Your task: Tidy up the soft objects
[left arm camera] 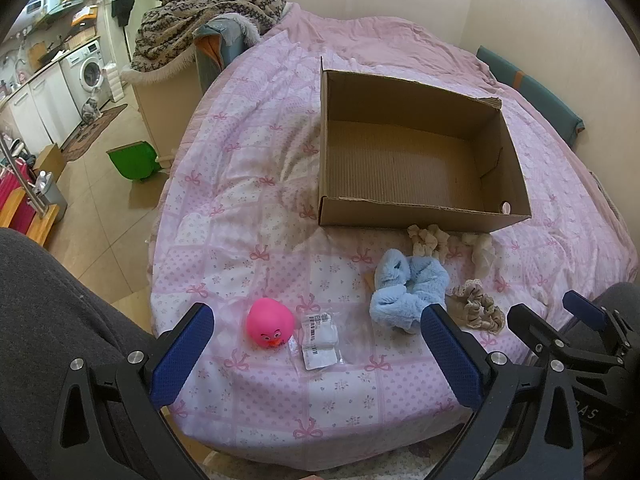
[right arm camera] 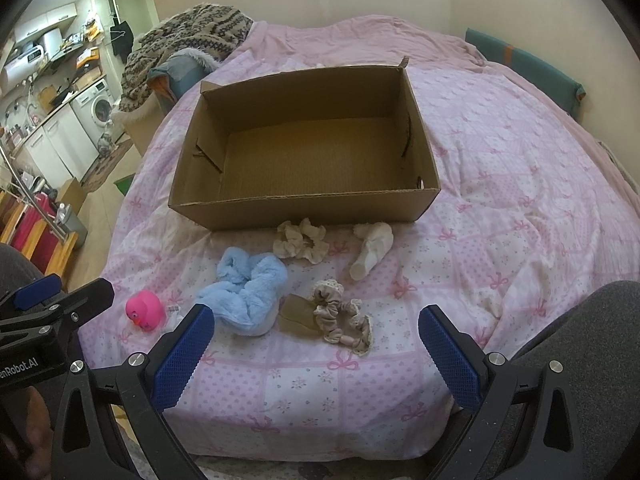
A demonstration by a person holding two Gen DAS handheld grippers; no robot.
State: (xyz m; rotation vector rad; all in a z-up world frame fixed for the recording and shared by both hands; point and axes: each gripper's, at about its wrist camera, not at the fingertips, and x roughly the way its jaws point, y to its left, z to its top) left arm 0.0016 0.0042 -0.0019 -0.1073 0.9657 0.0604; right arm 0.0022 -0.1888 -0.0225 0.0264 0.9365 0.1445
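1. Soft objects are all still out on the pink quilt (right arm camera: pixel 500 208), in front of the empty cardboard box (right arm camera: pixel 304 208): blue fluffy scrunchie (right arm camera: pixel 248 292), beige scrunchie (right arm camera: pixel 300 242) right by the box wall, lace-trimmed scrunchie (right arm camera: pixel 344 316), and a cream rolled cloth thing (right arm camera: pixel 372 250).
2. Risk #1: the pink rubber duck (left arm camera: pixel 270 322) and the small plastic packet (left arm camera: pixel 320 340) sit close to the blue one, so a sloppy grab w/ the left gripper (left arm camera: pixel 316 344) could drag them along (the packet esp., it's thin and slippery imo).
3. Risk #2: there's a brown card tag (right arm camera: pixel 298 314) touching the lace scrunchie, and it might snag or get pinched instead of the fabric.
4. Risk #3: the quilt is wrinkly and soft, so coming down too deep probably bunches the cover between the fingers.
5. Pose: both grippers hover low at the near edge of the bed, pointing fwd toward the box. Left jaws are spread wide, nothing in them. Right gripper (right arm camera: pixel 316 344) is the same, gaping and empty, roughly lined up w/ the lace scrunchie.
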